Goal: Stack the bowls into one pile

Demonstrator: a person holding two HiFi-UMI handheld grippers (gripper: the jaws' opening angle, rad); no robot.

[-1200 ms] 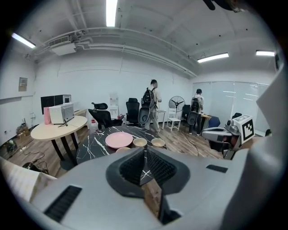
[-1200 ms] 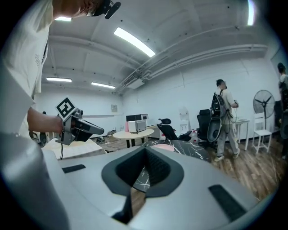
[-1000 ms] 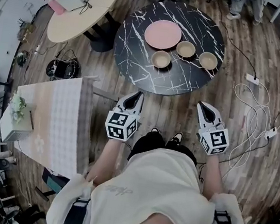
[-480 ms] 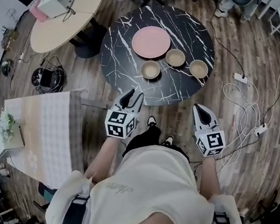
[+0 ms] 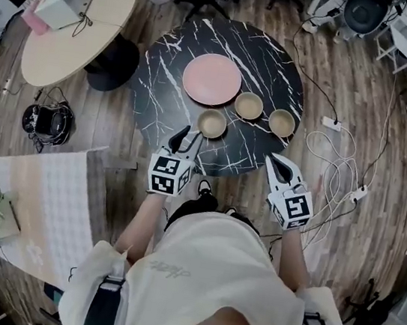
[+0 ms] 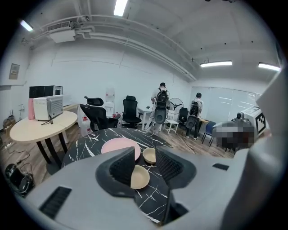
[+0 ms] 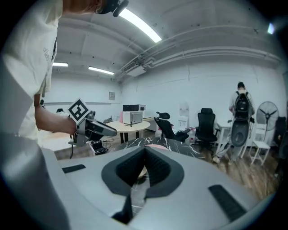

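Black marble bench (image 5: 271, 62) filled the upper centre of the head view, with a pink plate (image 5: 211, 79) on its upper middle. Three bowls sat apart, nothing stacked yet: near bowl (image 5: 211, 124) just below the plate, middle bowl (image 5: 248, 106) just right of the plate, right bowl (image 5: 282, 123) further right. Left claw (image 5: 189, 135) was at the bench's lower edge, just short of the near bowl. Its jaws had just been opening and stood apart, nothing between them. Right claw (image 5: 274, 161) was at the lower-right edge, jaws together, empty. Looked like the approach, first pick not begun. Next: left claw goes forward and down, one jaw inside the near bowl's rim, pinches the wall, lifts onto a neighbour. Right claw must open before it's any use.
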